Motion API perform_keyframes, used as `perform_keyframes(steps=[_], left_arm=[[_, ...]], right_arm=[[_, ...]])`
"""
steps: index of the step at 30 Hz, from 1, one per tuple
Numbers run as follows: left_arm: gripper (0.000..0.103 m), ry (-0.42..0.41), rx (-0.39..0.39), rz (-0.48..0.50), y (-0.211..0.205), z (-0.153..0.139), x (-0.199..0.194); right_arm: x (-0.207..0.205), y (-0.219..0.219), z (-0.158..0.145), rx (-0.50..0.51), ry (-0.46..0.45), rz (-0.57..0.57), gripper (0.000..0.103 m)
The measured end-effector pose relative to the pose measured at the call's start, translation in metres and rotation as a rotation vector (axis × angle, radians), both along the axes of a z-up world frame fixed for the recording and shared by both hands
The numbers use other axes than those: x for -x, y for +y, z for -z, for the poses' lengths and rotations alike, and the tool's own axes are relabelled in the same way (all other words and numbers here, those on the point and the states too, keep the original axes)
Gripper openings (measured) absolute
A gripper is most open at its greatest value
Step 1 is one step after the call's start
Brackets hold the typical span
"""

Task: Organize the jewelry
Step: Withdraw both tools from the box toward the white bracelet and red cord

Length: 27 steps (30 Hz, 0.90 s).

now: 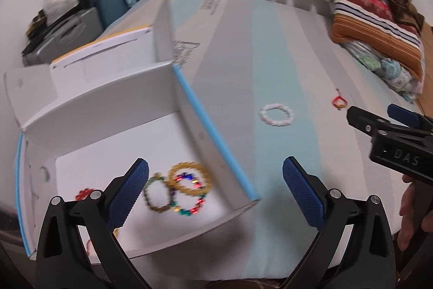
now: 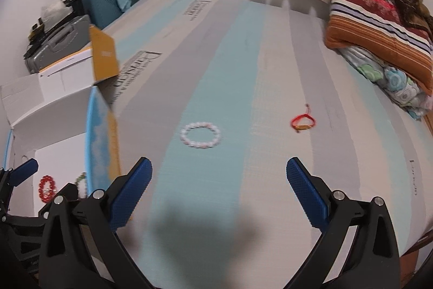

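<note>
An open white cardboard box [image 1: 108, 110] with blue edges stands on the striped bed. Inside lie a gold bead bracelet [image 1: 189, 178], a multicoloured one [image 1: 188, 203], an olive one [image 1: 157, 194] and a red one [image 1: 84, 193]. My left gripper [image 1: 215, 194] is open and empty over the box's right wall. A white bead bracelet [image 2: 200, 135] and a red cord bracelet [image 2: 303, 122] lie on the bed. My right gripper [image 2: 219, 191] is open and empty, just short of the white bracelet. The right gripper also shows in the left wrist view [image 1: 379, 115].
The box [image 2: 54, 104] stands left of my right gripper. Folded striped blankets [image 2: 379, 26] are piled at the far right of the bed [image 2: 270, 72]. Suitcases [image 2: 81, 18] with clutter stand at the far left by the wall. Curtains hang behind.
</note>
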State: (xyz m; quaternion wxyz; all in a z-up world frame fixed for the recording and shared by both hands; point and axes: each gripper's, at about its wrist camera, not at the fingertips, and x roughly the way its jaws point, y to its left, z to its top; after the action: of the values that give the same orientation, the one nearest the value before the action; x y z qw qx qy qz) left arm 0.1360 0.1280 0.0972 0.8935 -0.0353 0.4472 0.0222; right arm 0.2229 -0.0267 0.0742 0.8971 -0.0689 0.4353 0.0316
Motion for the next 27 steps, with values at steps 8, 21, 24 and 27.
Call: perform_keyframes(steps=[8, 21, 24, 27], left_arm=[[0.097, -0.007, 0.007, 0.062, -0.048, 0.004, -0.026], [0.097, 0.0, 0.046, 0.092, -0.089, 0.03, -0.085], [0.097, 0.022, 0.043, 0.089, -0.093, 0.044, -0.101], [0.097, 0.037, 0.041, 0.097, -0.096, 0.055, -0.11]], right_arm=[[-0.015, -0.05, 0.002, 0.011, 0.003, 0.072, 0.096], [-0.058, -0.099, 0.031, -0.018, 0.048, 0.139, 0.096], [-0.072, -0.108, 0.037, -0.026, 0.058, 0.153, 0.096], [-0.087, -0.117, 0.045, -0.032, 0.07, 0.169, 0.096]])
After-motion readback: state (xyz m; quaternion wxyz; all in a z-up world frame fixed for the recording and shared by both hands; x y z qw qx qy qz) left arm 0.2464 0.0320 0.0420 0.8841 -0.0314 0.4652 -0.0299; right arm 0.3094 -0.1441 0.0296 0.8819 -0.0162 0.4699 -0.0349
